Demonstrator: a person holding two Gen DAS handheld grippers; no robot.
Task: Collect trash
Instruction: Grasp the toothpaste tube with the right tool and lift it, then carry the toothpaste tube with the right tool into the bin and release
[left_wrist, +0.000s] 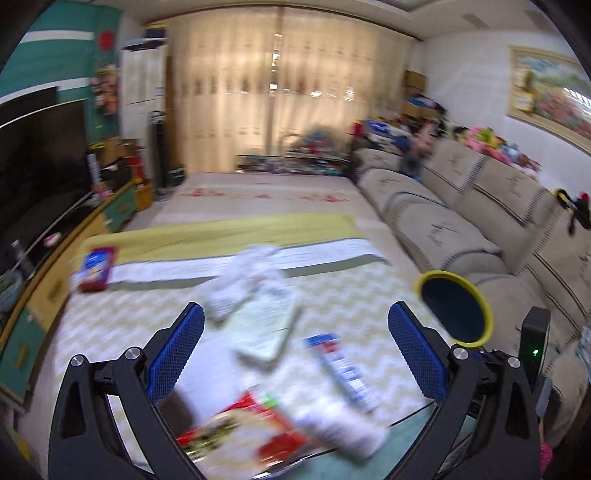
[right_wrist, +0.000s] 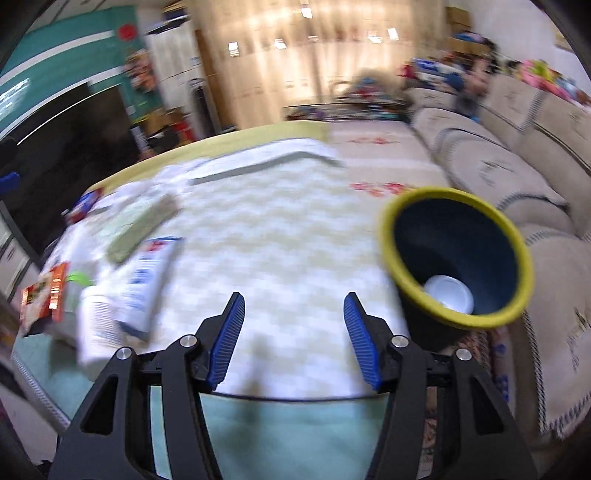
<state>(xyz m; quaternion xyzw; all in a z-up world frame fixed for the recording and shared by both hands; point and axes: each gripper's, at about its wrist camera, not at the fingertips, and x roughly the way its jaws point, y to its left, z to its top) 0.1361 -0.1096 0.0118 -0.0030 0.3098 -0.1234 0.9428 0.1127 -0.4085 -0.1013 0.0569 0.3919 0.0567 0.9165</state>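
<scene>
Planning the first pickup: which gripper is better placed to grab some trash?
Left. Its open gripper has the trash between its fingers; the open right gripper faces bare tablecloth, nearer the bin.

1. The left wrist view looks down along its fingers over the near table (left_wrist: 122, 332) edge, facing the far curtains (left_wrist: 280, 92).
2. The right wrist view faces likewise.
3. Both share the bin (right_wrist: 458, 258) and sofa (left_wrist: 461, 229).

left gripper (left_wrist: 295, 339): jaws spread wide, nothing between, tilted downward | right gripper (right_wrist: 294, 336): jaws parted, nothing between, tilted downward
</scene>
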